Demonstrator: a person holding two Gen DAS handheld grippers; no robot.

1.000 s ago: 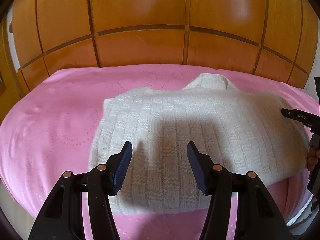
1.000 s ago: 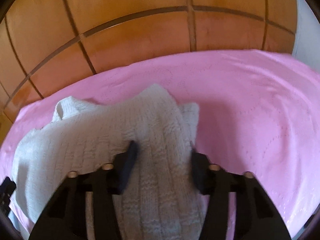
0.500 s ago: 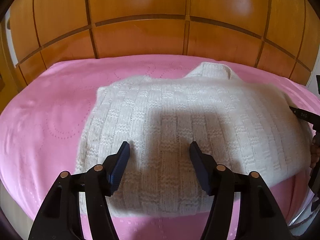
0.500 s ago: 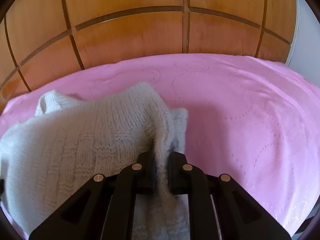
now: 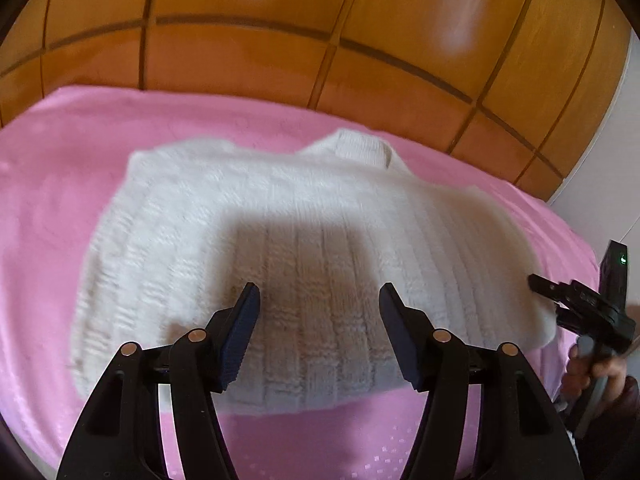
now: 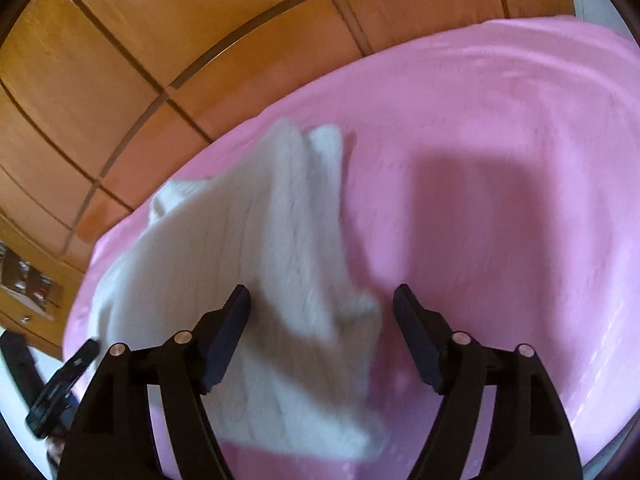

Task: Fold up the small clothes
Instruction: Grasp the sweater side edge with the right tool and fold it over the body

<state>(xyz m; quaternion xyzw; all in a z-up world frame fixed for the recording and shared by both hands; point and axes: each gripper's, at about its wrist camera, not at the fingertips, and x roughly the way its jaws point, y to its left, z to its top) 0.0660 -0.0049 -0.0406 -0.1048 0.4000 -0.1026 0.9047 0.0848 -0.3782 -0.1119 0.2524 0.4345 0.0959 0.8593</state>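
A white knitted sweater lies on the pink bed sheet, collar toward the headboard. My left gripper hovers open over its lower hem, nothing between the pads. My right gripper is at the sweater's right side; its jaws are opening, and a folded-in edge of knit lies between them without the pads pressing it. The left wrist view shows the right gripper beside that edge, with a hand on its grip. The left gripper shows at the lower left of the right wrist view.
A panelled wooden headboard rises behind the bed. Bare pink sheet stretches to the right of the sweater. A white wall strip borders the far right. The bed's near edge runs just below the grippers.
The right gripper, shut on the sweater's right edge half a second ago, has let go and spread its jaws while rolling and shifting. The left gripper has tilted slightly and stays open.
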